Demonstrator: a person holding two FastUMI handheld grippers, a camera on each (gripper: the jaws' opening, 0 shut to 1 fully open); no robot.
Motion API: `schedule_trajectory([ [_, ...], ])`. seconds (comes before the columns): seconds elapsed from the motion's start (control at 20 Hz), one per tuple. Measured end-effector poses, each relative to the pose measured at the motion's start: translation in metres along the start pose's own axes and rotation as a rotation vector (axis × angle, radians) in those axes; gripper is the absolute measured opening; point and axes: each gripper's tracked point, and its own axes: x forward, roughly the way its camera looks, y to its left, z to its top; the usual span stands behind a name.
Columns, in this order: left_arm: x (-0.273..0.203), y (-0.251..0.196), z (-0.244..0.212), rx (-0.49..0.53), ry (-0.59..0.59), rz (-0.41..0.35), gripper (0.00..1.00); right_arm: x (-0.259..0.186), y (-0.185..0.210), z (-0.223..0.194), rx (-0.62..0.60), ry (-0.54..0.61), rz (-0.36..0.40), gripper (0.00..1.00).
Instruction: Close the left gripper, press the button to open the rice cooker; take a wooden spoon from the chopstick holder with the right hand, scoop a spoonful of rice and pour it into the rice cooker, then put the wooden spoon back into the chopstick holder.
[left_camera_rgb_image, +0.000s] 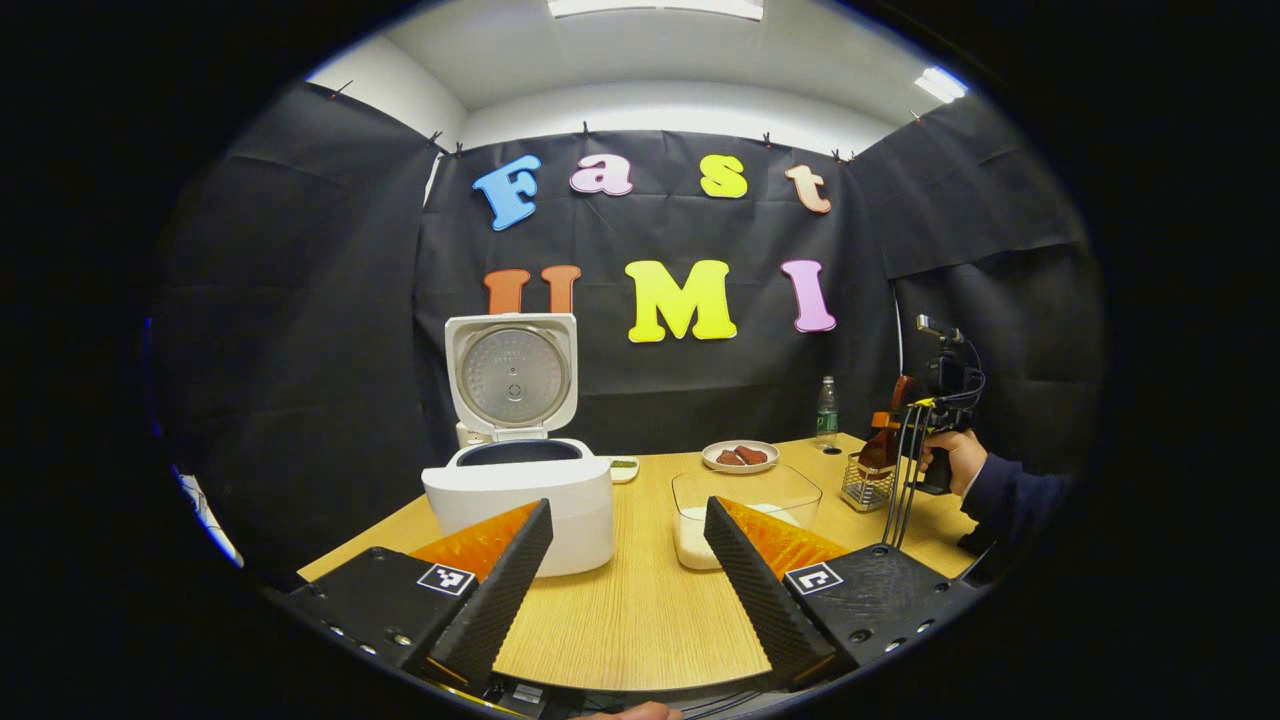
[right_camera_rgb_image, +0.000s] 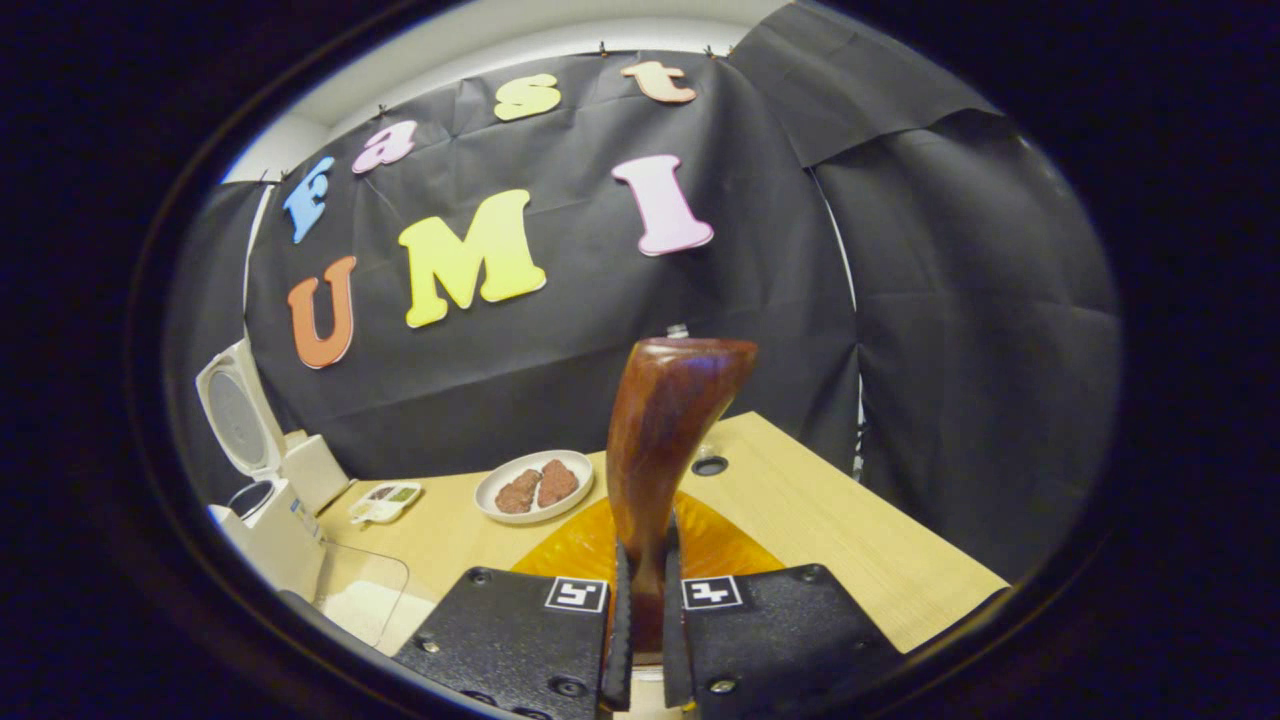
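Note:
The white rice cooker (left_camera_rgb_image: 515, 500) stands with its lid (left_camera_rgb_image: 512, 375) raised, at the left of the wooden table (left_camera_rgb_image: 640, 600). My left gripper (left_camera_rgb_image: 628, 510) is open, its fingers spread in front of the cooker and the clear rice container (left_camera_rgb_image: 745, 500). At the far right, a hand holds my right gripper (left_camera_rgb_image: 935, 420) over the wire chopstick holder (left_camera_rgb_image: 866, 483). That right gripper (right_camera_rgb_image: 643, 575) is shut on the handle of the dark wooden spoon (right_camera_rgb_image: 665, 440), which stands upright with its bowl on top. Whether its lower end is still inside the holder is hidden.
A plate of meat (left_camera_rgb_image: 740, 456) and a green bottle (left_camera_rgb_image: 826, 412) stand at the back of the table. A small dish (left_camera_rgb_image: 623, 466) lies right of the cooker. The right gripper view has the cooker (right_camera_rgb_image: 265, 530), container (right_camera_rgb_image: 360, 595) and plate (right_camera_rgb_image: 535, 485) to its left.

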Motion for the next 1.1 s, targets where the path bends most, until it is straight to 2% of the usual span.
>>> schedule_trajectory([
  [0.25,-0.013,0.011,-0.001,-0.037,-0.009,0.008,0.96,-0.031,0.029,0.032,-0.047,-0.043,0.023,0.13],
  [0.6,-0.033,0.025,0.009,-0.057,-0.054,0.010,0.97,-0.068,0.098,0.058,-0.055,-0.099,0.080,0.13],
  [0.9,-0.042,0.036,0.008,-0.051,-0.052,0.018,0.97,-0.074,0.173,0.032,-0.090,-0.067,0.182,0.14],
  [1.1,-0.040,0.037,0.006,-0.055,-0.049,0.017,0.97,-0.069,0.203,0.002,-0.172,-0.069,0.178,0.13],
])
